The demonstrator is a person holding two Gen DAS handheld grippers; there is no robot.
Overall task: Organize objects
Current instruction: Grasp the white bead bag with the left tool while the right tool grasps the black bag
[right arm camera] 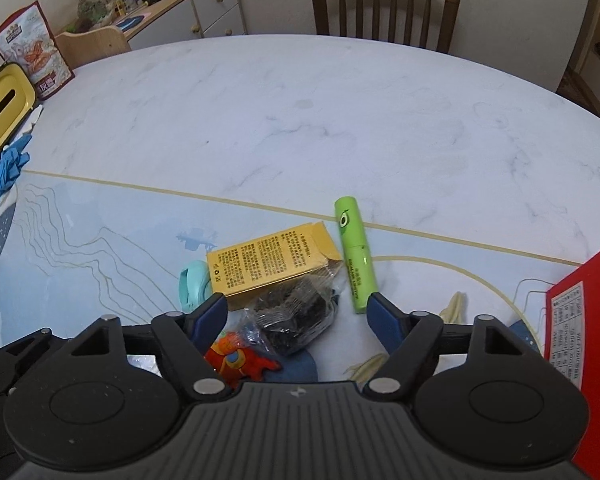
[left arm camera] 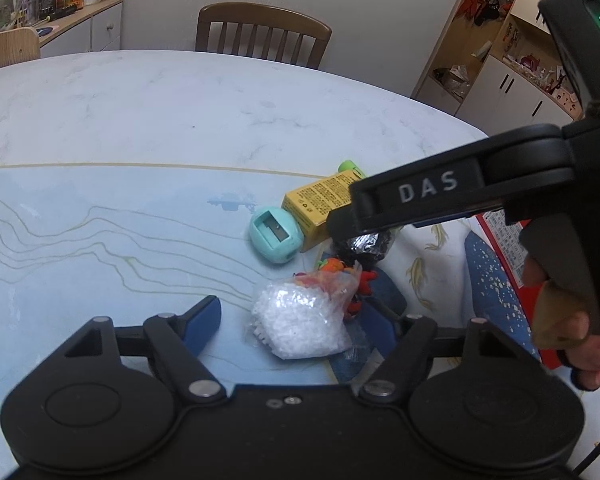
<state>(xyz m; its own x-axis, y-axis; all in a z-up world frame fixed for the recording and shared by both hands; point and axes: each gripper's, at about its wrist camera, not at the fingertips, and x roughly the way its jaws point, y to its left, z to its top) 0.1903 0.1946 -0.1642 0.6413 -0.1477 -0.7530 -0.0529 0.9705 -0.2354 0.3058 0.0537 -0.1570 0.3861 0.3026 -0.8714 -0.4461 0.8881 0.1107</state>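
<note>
Both grippers' fingers spread wide: left gripper [left arm camera: 298, 320] around white bead bag [left arm camera: 300, 326], right gripper [right arm camera: 296, 314] over dark packet [right arm camera: 296, 318], beside yellow box [right arm camera: 274, 260].

We see soft, even indoor light on the marble table [right arm camera: 300, 128], faint shadows, slight overall softness, strong fisheye bending of its far edge, and dark vignetted corners beyond it.

left wrist: low, near, facing chair [left arm camera: 263, 32] | right wrist: likewise | shared: yellow box [right arm camera: 272, 260]
</note>
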